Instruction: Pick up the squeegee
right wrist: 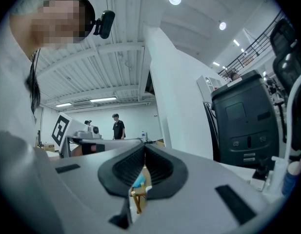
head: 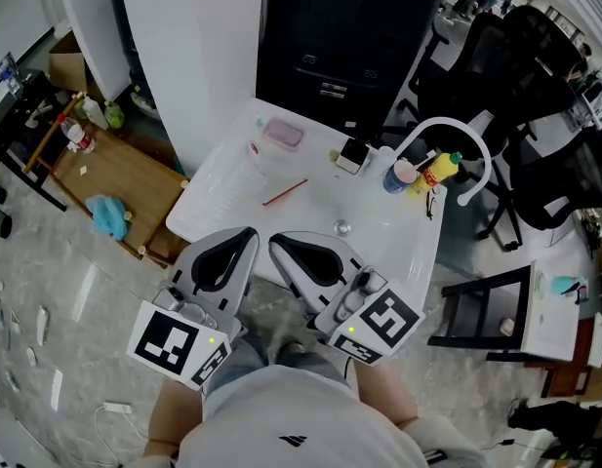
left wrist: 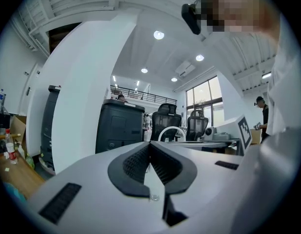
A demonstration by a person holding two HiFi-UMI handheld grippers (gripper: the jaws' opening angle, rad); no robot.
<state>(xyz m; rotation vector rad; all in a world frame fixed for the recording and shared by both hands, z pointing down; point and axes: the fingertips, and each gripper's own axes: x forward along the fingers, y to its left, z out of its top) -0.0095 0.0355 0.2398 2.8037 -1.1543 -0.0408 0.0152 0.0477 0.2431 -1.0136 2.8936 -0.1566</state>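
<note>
The left gripper [head: 250,232] and the right gripper [head: 274,241] are pale grey shells with smooth, rounded jaws; each jaw is lined with a black pad [left wrist: 134,163], finely ribbed on its inner face; dark slotted strips [left wrist: 60,203] are set into the top of the shell; a small screw [left wrist: 154,197] sits where the pads part. Each gripper ends in a white cube [head: 179,344] printed with black square markers and lit by a small green light [head: 215,339]. The person wears a pale grey top [head: 281,408] with a small dark logo [head: 293,440]; a black camera [right wrist: 105,23] is mounted at the head.
</note>
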